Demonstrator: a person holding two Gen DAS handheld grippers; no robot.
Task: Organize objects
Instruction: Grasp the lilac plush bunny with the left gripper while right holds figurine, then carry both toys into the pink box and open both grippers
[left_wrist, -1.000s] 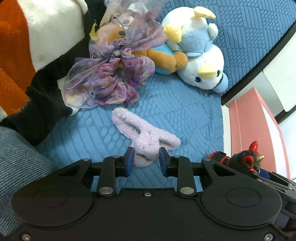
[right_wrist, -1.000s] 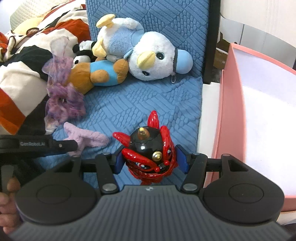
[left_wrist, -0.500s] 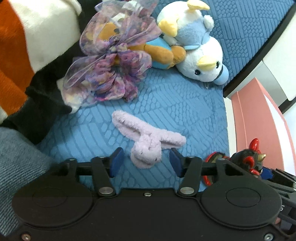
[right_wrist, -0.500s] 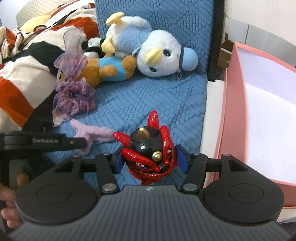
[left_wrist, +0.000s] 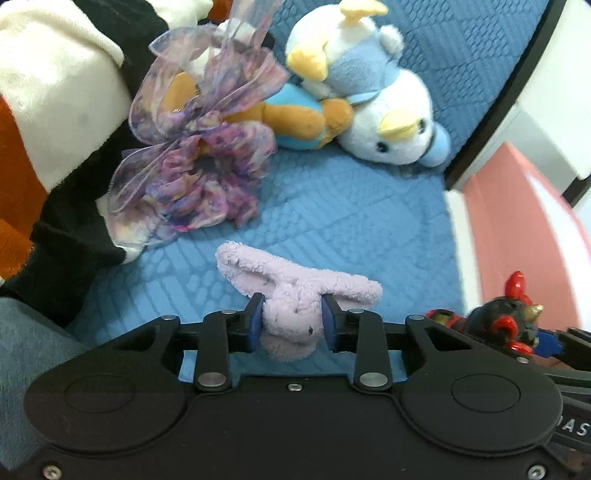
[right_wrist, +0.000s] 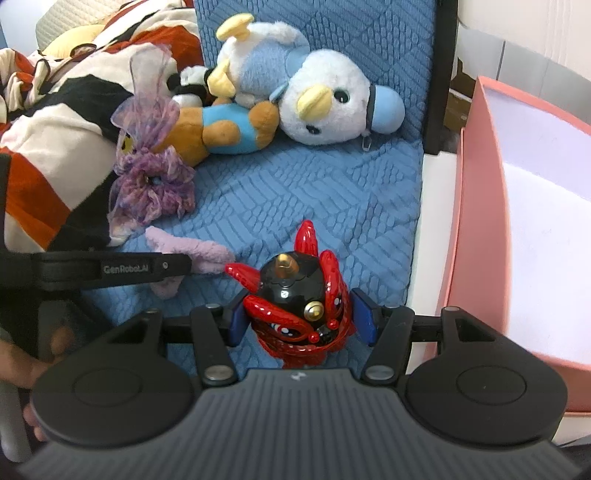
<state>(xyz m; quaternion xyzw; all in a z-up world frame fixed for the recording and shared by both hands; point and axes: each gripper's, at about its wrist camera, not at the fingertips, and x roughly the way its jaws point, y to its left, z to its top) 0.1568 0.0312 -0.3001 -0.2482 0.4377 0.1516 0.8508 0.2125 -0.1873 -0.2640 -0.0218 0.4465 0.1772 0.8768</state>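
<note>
The small fuzzy lilac plush toy with long ears (left_wrist: 295, 295) is squeezed at its round middle by the left gripper (left_wrist: 291, 323), whose blue pads are pressed into the fluff on both sides. The toy lies on the blue quilted bed cover (left_wrist: 351, 206). It looks light, soft and squashy, so the thick middle is judged the best place to hold; the floppy ears would likely slip.

The hard, shiny red and black horned toy figure (right_wrist: 299, 306) is held tight between the pads of the right gripper (right_wrist: 301, 321). It looks stiff and smooth, so it could slide if held loosely.

Right of the lilac toy, past the edge of the cover, an open pink box (right_wrist: 480, 221) is seen, with lots of free room inside. Beyond the lilac toy, the purple gauzy ribbon bow (left_wrist: 195, 158) and the white and blue stuffed bird (left_wrist: 376, 110) are kept well apart.
</note>
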